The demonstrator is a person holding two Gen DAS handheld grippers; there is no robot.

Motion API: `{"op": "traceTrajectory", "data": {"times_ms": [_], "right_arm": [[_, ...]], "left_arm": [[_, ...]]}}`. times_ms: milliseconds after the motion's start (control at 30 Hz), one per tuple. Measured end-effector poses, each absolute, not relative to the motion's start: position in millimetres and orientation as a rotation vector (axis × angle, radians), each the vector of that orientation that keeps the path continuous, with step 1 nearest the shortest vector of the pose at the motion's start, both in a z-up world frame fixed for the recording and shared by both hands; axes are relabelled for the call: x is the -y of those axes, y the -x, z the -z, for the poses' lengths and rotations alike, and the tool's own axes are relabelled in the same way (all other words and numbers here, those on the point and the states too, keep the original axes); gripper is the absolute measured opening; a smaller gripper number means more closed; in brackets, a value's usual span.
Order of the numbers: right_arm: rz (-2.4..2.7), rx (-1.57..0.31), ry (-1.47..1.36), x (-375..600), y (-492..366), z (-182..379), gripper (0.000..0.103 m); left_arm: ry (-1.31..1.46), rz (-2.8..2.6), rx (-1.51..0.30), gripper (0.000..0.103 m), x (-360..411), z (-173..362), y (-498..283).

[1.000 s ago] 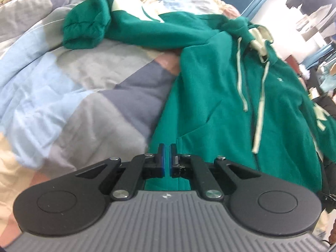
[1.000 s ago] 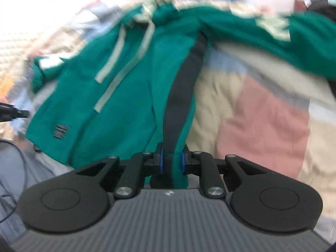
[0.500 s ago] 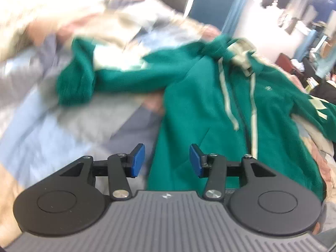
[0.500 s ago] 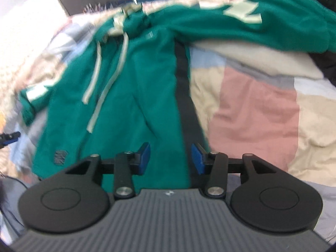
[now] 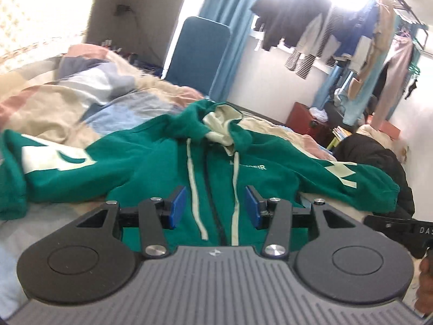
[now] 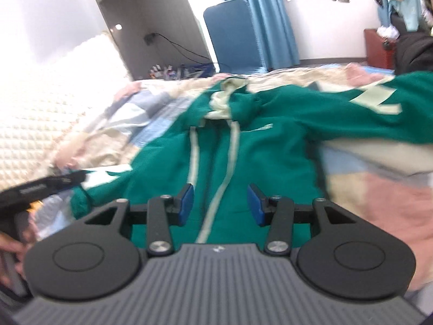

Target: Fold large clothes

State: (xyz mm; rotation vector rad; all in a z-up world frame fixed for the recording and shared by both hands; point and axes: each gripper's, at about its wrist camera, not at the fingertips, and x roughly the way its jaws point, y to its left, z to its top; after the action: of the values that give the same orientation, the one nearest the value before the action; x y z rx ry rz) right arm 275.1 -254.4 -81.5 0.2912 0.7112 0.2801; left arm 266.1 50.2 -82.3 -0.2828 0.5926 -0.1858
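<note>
Lying lengthwise, the hoodie points hood away (sleeves spread); both tools released.

Both wrist views overlook hoodie, right blurrier.

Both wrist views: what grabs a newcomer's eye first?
The green hoodie dominates, spread front-up on the patchwork quilt with sleeves flung to either side and pale drawstrings running down its front. Next, the left claw and right claw stand open above it, gripping nothing. Behind, clothes hang across a bright window.
</note>
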Motion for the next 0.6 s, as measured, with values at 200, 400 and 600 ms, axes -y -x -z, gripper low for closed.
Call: {"op": "traceTrajectory", "data": {"times_ms": [200,400,600], "right_arm": [[-0.239,-0.71,-0.256,223.8,-290.9,122.6,0.047],[-0.208,-0.767,-0.174,206.9,-307.9,167.6,0.047],[-0.21,-0.818,-0.079,189.5,-322.1,205.2,0.047]], "left_arm": [[0.221,0.16,-0.648,0.053,-28.3,137.8,-286.0],[0.187,0.148,-0.725,0.053,-25.7,197.6,-308.9],[0.179,0.153,-0.803,0.053,-26.8,240.3,-326.4]]}}
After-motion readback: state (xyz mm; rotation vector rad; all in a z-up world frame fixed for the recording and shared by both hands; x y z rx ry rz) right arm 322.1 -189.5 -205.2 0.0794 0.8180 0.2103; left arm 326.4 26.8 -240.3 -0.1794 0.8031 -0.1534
